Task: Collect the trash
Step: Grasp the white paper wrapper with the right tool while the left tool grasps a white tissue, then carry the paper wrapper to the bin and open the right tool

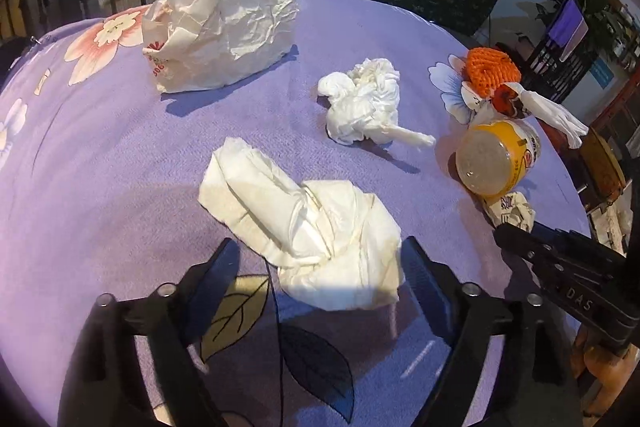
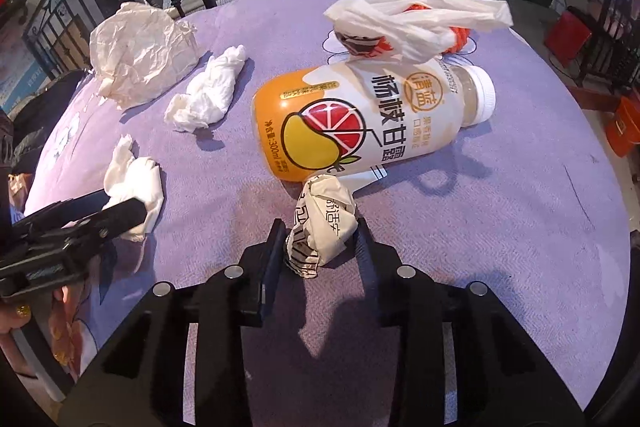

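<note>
The bench (image 1: 100,167), under a purple floral cloth, carries all the trash in view, and no bin or collecting bag can be identified with certainty. Largest is the crumpled paper bag (image 1: 224,15) at the far side, possibly usable as a receptacle; that is a judgement only. Next, the juice bottle (image 2: 368,115) lies on its side, capped, with a plastic bag (image 2: 420,19) and an orange foam net (image 1: 490,71) just behind it. A twisted tissue (image 1: 364,107) lies mid-bench, apart from the rest. The flattened tissue (image 1: 304,227) sits between the jaws of the left tool (image 1: 320,259), one edge touching the right-hand jaw; the jaws stand apart and the grasp is not made. The small printed wrapper ball (image 2: 322,223), just beside the bottle's base, is pinched by the right tool (image 2: 320,235), both jaws against it. The step in hand is a double pick-up. The next move calls for completing the left closure, then lifting both pieces clear without nudging the bottle.
</note>
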Action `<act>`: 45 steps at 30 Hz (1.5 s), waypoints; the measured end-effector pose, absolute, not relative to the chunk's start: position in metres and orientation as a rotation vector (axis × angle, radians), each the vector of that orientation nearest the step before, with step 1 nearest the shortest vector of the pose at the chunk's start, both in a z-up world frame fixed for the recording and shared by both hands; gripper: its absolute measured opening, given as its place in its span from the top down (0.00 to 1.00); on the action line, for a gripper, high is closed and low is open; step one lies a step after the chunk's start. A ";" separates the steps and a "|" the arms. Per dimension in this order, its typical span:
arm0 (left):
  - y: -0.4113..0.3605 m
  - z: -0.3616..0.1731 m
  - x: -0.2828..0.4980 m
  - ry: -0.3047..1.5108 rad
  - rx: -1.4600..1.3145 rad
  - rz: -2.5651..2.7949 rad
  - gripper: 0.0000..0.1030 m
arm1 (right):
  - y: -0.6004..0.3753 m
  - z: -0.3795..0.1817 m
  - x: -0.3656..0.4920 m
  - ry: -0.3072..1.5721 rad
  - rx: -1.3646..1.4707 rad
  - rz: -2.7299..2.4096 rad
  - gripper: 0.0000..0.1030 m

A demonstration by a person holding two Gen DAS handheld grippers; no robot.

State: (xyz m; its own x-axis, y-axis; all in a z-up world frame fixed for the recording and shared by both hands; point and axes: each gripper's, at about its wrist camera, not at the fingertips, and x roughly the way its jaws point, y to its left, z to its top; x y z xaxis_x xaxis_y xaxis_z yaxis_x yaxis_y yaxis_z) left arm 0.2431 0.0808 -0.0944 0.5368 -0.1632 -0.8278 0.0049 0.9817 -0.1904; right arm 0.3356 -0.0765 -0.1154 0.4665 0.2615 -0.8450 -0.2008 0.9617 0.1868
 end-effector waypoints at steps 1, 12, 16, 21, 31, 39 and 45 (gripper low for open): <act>0.080 -0.094 0.244 0.997 -0.159 -0.092 0.42 | -0.077 -0.114 0.335 1.045 0.066 0.284 0.67; 0.073 -0.087 0.229 0.993 -0.158 -0.130 0.80 | -0.080 -0.095 0.308 0.977 0.070 0.302 0.67; 0.075 -0.078 0.209 0.972 -0.176 -0.147 0.81 | -0.089 -0.082 0.292 0.930 0.069 0.289 0.67; 0.073 -0.068 0.184 0.952 -0.182 -0.172 0.81 | -0.098 -0.073 0.275 0.897 0.094 0.287 0.67; 0.052 -0.058 0.149 0.923 -0.166 -0.215 0.81 | -0.112 -0.072 0.240 0.860 0.124 0.283 0.67; 0.026 -0.057 0.129 0.927 -0.166 -0.280 0.81 | -0.132 -0.079 0.214 0.861 0.155 0.251 0.67; -0.006 -0.055 0.116 0.914 -0.136 -0.336 0.81 | -0.158 -0.075 0.192 0.833 0.188 0.204 0.67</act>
